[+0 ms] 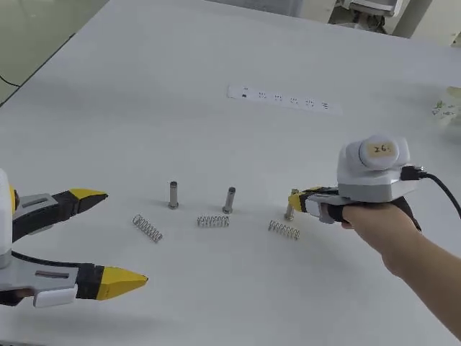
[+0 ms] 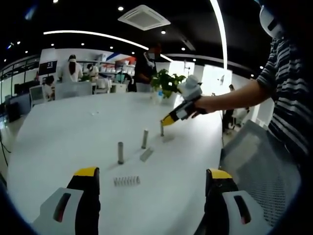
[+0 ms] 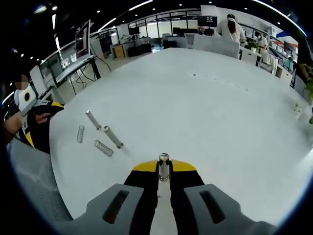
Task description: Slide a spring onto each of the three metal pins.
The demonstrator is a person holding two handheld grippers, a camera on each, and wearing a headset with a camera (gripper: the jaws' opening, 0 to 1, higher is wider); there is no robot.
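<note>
3 pins stand in a row on the white surface point(image 1: 216, 58), all bare. The right gripper point(image 1: 295, 200) has its jaws pinching the end pin point(image 3: 163, 165) near its top, and the nearest spring point(image 1: 284, 230) lies on the surface just beside that pin's base. The middle pin point(image 1: 229, 200) and the far pin point(image 1: 173, 194) stand free, with the middle spring point(image 1: 213, 221) and the far spring point(image 1: 147, 228) lying flat near them. The left gripper point(image 1: 126, 236) hovers well apart from the row, jaws spread wide. A power strip point(image 1: 283, 99) lies further back.
</note>
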